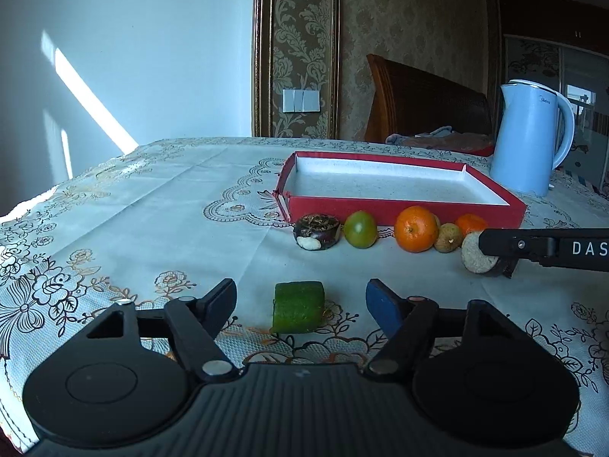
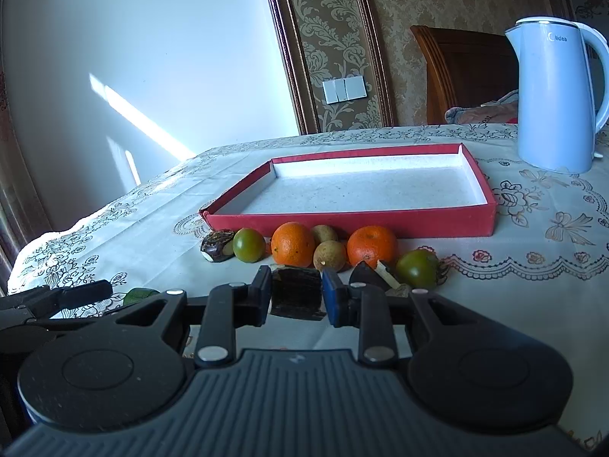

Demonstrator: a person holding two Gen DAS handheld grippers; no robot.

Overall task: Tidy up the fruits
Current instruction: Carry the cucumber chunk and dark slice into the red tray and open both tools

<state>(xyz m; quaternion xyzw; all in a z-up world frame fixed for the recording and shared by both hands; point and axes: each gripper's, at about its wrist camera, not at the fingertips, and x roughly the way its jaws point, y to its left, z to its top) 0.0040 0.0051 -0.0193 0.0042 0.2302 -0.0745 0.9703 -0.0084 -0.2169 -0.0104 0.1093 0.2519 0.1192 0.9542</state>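
Fruits: a row of oranges (image 2: 292, 244), green ones (image 2: 249, 244) and small brown ones (image 2: 329, 254) lies on the tablecloth (image 1: 152, 205) just before the red tray (image 2: 380, 224).
Tray: nothing in it yet.
Left gripper (image 1: 300, 299): jaws apart, green piece (image 1: 298, 306) lying loose between them.
Right gripper (image 2: 297, 295): clamped on a dark chunk (image 2: 297, 297).
Left to do: nearly all of it, by the look.

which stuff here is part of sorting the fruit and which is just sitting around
Part of the job:
- red tray
- oranges
- green fruits
- green piece
- dark piece in right gripper
- left gripper, open

Just lying about:
- kettle
- tablecloth
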